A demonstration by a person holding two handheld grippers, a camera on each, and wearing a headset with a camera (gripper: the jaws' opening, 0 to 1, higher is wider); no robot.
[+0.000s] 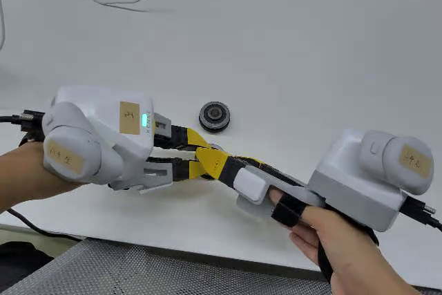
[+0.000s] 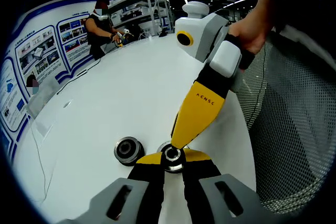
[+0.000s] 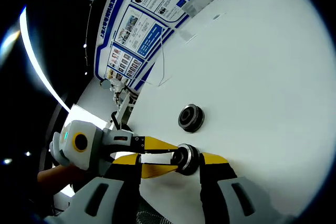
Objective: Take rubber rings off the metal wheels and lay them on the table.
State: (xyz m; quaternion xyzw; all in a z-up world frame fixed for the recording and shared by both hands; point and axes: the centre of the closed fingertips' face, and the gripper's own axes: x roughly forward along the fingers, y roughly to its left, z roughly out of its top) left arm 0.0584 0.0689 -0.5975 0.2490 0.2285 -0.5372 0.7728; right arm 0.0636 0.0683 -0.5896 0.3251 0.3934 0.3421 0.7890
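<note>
two grippers and two metal wheels are being counted. nearest, the near wheel (image 2: 172, 156) is being pinched just above the table (image 1: 311, 67) between the narrowed jaws of the left gripper (image 1: 199, 153). the same wheel is being bracketed by the right gripper (image 3: 186, 163). one yellow jaw is being pressed against its rim, but whether the other jaw is touching cannot be told. just beyond, the far wheel (image 1: 215, 116) is being left flat on the table, apart from both grippers.

Rig: left gripper (image 2: 172, 157) & right gripper (image 3: 188, 160), white/grey shells, tan labels (image 1: 129, 117), yellow-tipped blk jaws, blk cables (image 1: 14, 119).
</note>
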